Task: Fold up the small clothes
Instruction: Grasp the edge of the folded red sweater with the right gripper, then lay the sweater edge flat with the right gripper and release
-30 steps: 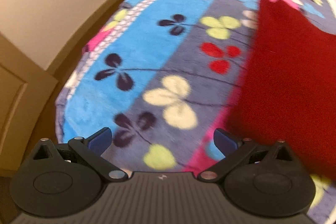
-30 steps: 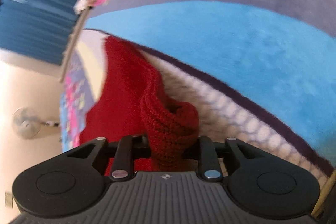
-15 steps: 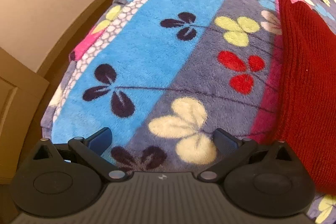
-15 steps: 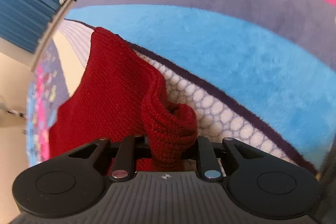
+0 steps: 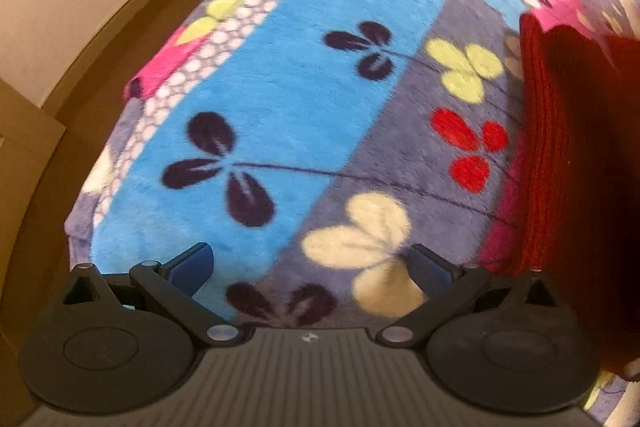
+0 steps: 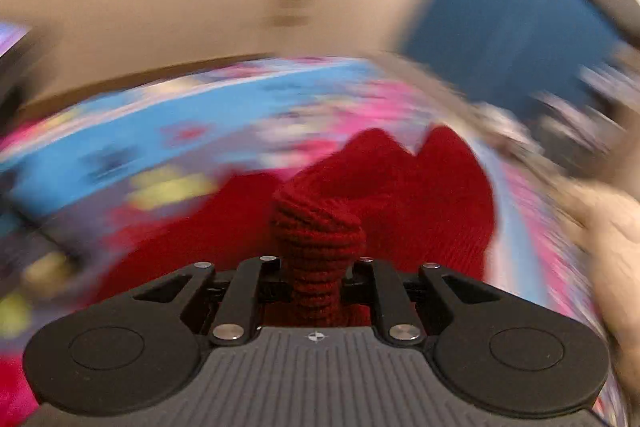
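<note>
A red knitted garment (image 5: 580,163) lies along the right side of the left wrist view, on a fleece blanket (image 5: 304,99) with stripes and flowers. My left gripper (image 5: 308,265) hangs open over the blanket just left of the garment, with nothing between its fingers. In the right wrist view, which is badly blurred, my right gripper (image 6: 318,279) is shut on a bunched fold of the same red knit (image 6: 320,227). The rest of the garment (image 6: 420,195) trails away from it over the blanket.
A wooden bed frame (image 5: 120,15) and a beige wall border the blanket on the left. In the right wrist view a blue curtain (image 6: 500,27) stands at the upper right. A blurred pale shape sits at the right edge.
My right gripper has swung fast and rolled with the red fold in it, so its view now faces the wall and curtain. The left gripper drifted a little away from the garment.
</note>
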`<state>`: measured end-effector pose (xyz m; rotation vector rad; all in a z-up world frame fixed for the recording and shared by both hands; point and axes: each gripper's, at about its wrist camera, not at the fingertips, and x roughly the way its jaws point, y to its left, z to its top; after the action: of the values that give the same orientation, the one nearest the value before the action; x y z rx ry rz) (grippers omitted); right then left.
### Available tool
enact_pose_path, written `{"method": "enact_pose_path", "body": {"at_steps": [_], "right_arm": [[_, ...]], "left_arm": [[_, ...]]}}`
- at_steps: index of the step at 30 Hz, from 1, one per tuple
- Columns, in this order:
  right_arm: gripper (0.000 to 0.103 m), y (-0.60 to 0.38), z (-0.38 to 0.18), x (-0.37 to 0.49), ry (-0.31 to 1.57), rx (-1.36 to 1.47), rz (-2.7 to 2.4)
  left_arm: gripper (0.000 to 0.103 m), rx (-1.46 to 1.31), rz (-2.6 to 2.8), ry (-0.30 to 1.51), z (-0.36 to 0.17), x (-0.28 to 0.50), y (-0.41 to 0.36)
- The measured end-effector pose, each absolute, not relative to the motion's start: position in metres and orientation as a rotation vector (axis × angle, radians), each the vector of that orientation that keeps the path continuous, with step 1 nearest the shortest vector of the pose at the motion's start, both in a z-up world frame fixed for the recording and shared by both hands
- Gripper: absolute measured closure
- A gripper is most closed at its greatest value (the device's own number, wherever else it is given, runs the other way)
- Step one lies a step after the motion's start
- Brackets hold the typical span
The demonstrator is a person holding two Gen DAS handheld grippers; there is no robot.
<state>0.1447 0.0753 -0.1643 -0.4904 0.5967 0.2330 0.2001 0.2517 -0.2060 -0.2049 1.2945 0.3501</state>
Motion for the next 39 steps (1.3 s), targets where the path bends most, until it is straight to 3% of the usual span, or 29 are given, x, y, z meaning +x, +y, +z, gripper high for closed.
{"method": "enact_pose_path", "body": {"at_steps": [3,5,15,20,22,24,29,31,34,36,39], "right_arm": [[0.087,0.112,-0.205,0.134,0.714,-0.519,0.379],[0.087,0.12,-0.214,0.129,0.677,-0.553,0.351],[0.084,0.102,-0.19,0.143,0.694,-0.313,0.342],[0.06,0.113,-0.212,0.133,0.673,-0.415,0.394],[0.042,0.099,-0.2,0.13,0.698,-0.361,0.451],[0.031,0.068,-0.177,0.121,0.719,-0.224,0.483],[0.038,-0.007,-0.137,0.089,0.587,-0.131,0.264],[0.066,-0.021,-0.135,0.088,0.574,-0.158,0.211],[0.089,-0.029,-0.159,0.103,0.698,-0.168,0.187],[0.089,-0.03,-0.194,0.116,0.843,-0.14,0.207],[0.089,-0.026,-0.213,0.114,0.844,-0.162,0.214]], "left_arm": [[0.0,-0.214,0.35,1.298,-0.206,0.197,0.26],[0.0,-0.213,0.341,1.299,-0.206,0.194,0.261],[0.0,-0.203,0.295,1.259,-0.192,0.191,0.246],[0.0,-0.211,0.307,1.244,-0.179,0.188,0.249],[0.0,-0.205,0.294,1.23,-0.171,0.188,0.248],[0.0,-0.193,0.276,1.212,-0.16,0.188,0.241],[0.0,-0.187,0.183,1.146,-0.125,0.187,0.207],[0.0,-0.178,0.14,1.134,-0.118,0.186,0.189],[0.0,-0.057,0.151,1.165,-0.132,0.19,0.16],[0.0,0.047,0.196,1.223,-0.161,0.195,0.154],[0.0,-0.113,0.185,1.234,-0.174,0.185,0.18]]}}
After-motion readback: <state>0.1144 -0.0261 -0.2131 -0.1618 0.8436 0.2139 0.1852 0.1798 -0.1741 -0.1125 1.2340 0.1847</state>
